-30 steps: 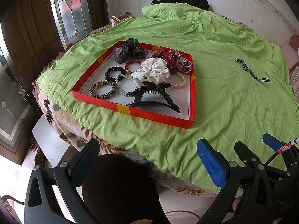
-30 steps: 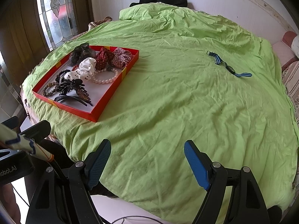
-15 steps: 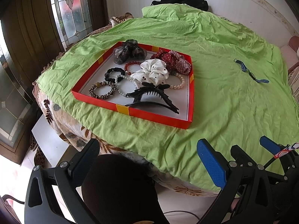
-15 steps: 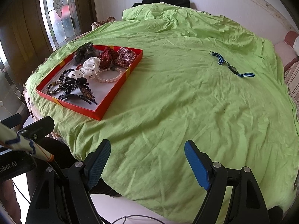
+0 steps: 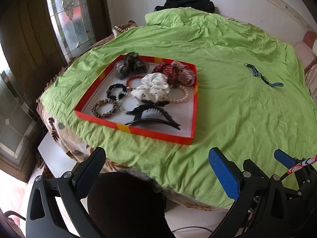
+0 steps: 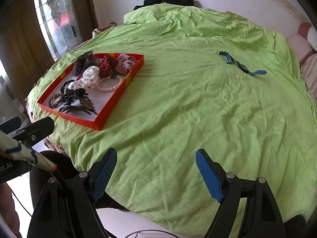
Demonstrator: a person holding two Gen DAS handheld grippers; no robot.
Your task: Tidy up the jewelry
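A red tray (image 5: 154, 133) (image 6: 116, 99) lies on the green sheet at the bed's left side. It holds scrunchies, bead bracelets, a pearl bracelet (image 5: 183, 97) and a black claw clip (image 5: 152, 115). A blue striped band (image 5: 263, 75) (image 6: 240, 65) lies alone on the sheet at the far right. My left gripper (image 5: 158, 170) is open and empty, off the bed's near edge in front of the tray. My right gripper (image 6: 156, 170) is open and empty above the near edge, well short of the band.
The green sheet (image 6: 188, 109) covers a round bed. A stained-glass window and dark wood frame (image 5: 65, 15) stand at the left. Black clothing (image 5: 186, 2) lies at the far edge by the white wall. A dark round object (image 5: 126, 204) sits under my left gripper.
Both grippers have moved slightly forward toward the bed and stayed open. Nothing on the bed has moved.
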